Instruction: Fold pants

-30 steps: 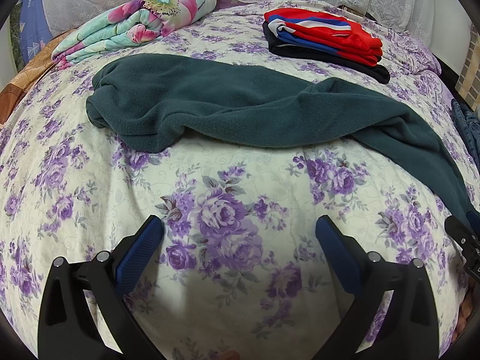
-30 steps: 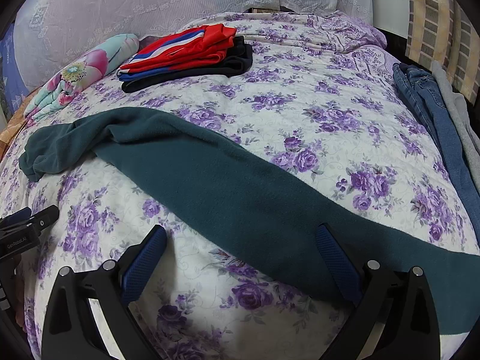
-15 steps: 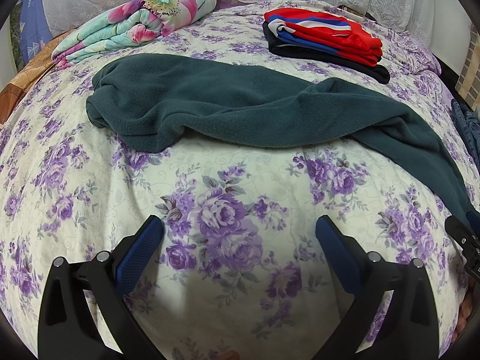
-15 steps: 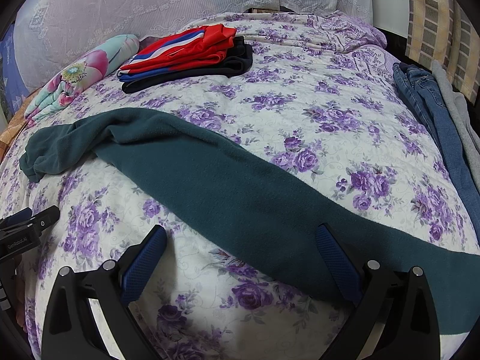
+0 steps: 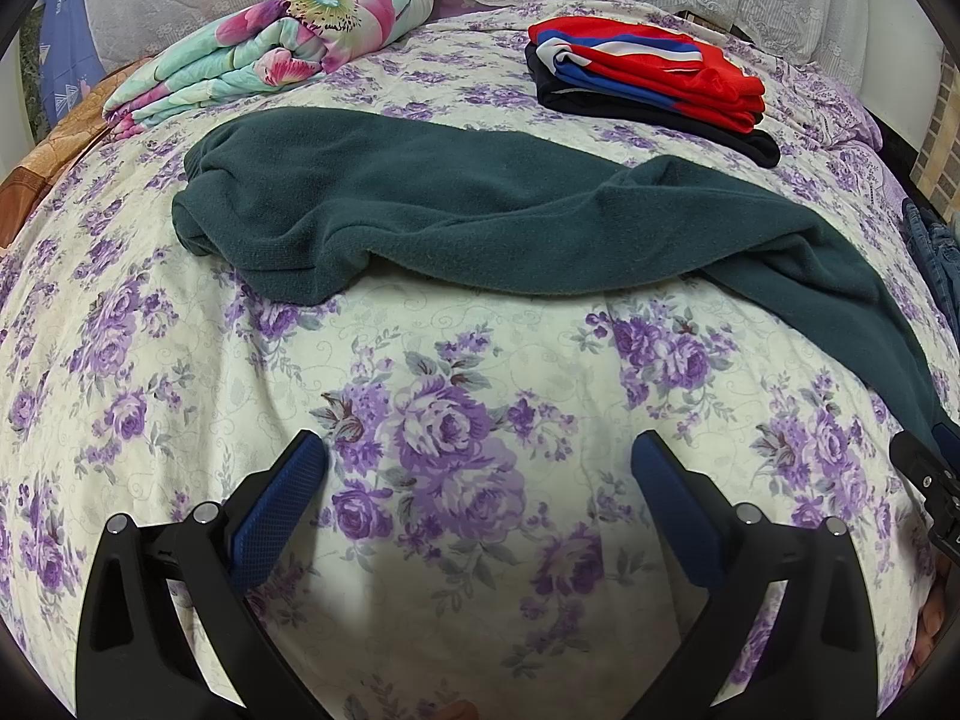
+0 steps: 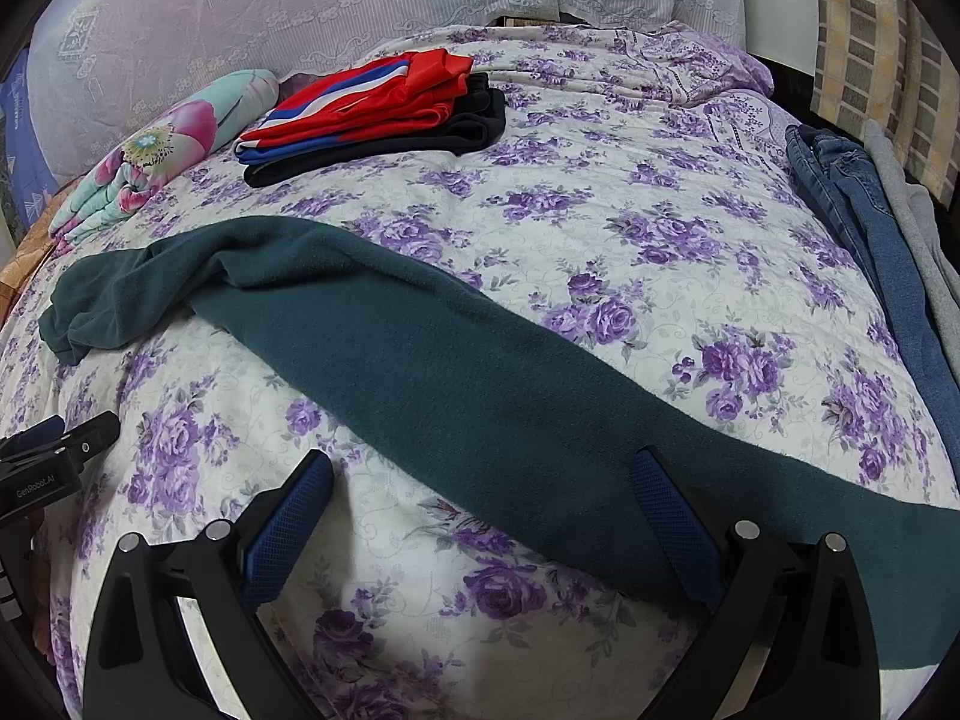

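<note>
Left hand-held gripper [image 5: 479,462]: jaws spread wide, nothing between them, poised over bare floral bedspread [image 5: 456,372]. Open bedspread runs from its fingertips to the near edge of the dark green fleece pants [image 5: 480,222].

Right hand-held gripper [image 6: 480,483]: jaws spread, holding nothing; its right finger [image 6: 672,516] overlaps the pants [image 6: 480,384] in view, whether touching cannot be told; its left finger lies over bare bedspread [image 6: 600,192].

Pants: unfolded, lying lengthwise across the bed, bunched end at the left, long leg trailing to the right front edge.

Beyond the pants, apart from them: folded red, white and blue garment stack [image 5: 648,78] on a black one, far right; folded floral quilt [image 5: 270,54], far left. Jeans [image 6: 864,228] and a grey garment [image 6: 918,252] along the right bed edge. Lace-covered pillows [image 6: 300,12] at the head.
</note>
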Tool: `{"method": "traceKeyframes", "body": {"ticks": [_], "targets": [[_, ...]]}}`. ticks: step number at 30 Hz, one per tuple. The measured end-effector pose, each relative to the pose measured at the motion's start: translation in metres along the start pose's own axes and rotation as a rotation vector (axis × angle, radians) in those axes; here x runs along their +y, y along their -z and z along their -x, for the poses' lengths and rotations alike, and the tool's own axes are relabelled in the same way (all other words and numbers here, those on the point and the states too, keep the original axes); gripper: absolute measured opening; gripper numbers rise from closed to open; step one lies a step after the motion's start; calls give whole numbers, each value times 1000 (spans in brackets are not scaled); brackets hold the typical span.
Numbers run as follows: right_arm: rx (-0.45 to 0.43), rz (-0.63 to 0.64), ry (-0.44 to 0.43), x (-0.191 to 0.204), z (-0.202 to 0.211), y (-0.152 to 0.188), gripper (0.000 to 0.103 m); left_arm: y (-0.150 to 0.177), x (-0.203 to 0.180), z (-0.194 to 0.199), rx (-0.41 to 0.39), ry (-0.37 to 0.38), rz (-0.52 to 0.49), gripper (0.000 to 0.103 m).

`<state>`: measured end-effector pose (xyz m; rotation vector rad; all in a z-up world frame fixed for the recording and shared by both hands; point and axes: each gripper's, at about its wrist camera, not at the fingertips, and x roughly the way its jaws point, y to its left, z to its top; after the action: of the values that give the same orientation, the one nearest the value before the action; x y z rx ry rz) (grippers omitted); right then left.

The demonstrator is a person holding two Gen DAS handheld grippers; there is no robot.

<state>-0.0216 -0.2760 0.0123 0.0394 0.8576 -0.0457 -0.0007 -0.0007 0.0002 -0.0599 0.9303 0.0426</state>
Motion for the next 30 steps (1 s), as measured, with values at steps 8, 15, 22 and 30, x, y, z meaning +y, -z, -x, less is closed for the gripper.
{"method": "traceKeyframes", "body": {"ticks": [8,15,22,30], "targets": [[0,-1,-1,0,0,0,100,0,0,0,0,0,0,99],[0,-1,-1,-1,0,0,100,0,0,0,0,0,0,99],[-1,-2,-3,-1,0,0,100,0,0,0,0,0,0,99],[-1,-3,-4,0,0,0,100,1,1,2,2,6,2,99]]}}
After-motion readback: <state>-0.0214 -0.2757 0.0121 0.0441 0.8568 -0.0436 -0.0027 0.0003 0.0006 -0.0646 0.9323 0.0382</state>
